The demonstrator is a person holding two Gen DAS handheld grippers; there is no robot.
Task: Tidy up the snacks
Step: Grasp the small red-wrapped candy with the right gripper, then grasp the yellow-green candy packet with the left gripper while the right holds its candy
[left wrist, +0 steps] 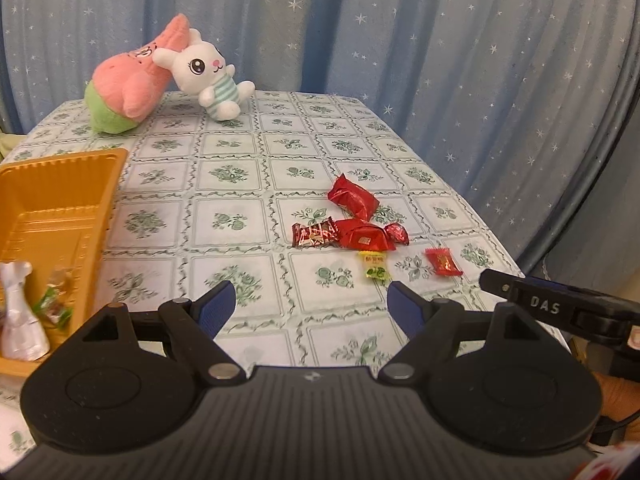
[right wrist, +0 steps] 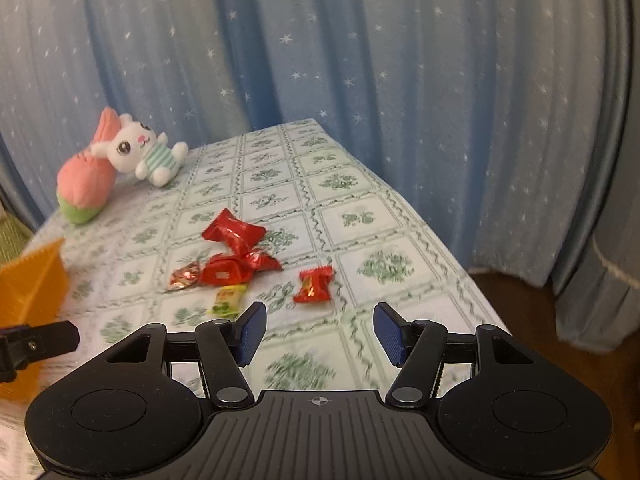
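The left gripper [left wrist: 310,308] hangs over the table with its blue pads spread wide and nothing between them. The right gripper [right wrist: 319,334] is also spread apart and empty, above the near edge of the table [right wrist: 280,184]. Just ahead of both lies a cluster of snacks: a large red packet [left wrist: 353,197], a red wrapped candy [left wrist: 370,237] touching a dark red bar [left wrist: 314,235], a yellow-green candy [left wrist: 375,267] and, a little apart, a small red sachet [left wrist: 443,262]. To the left sits a gold tray [left wrist: 60,216] holding a white wrapped sweet [left wrist: 18,320] and green candies [left wrist: 54,306]. At the far corner lie a pink plush [left wrist: 132,80] and a white bunny [left wrist: 204,74], before a blue starred curtain [left wrist: 440,40]
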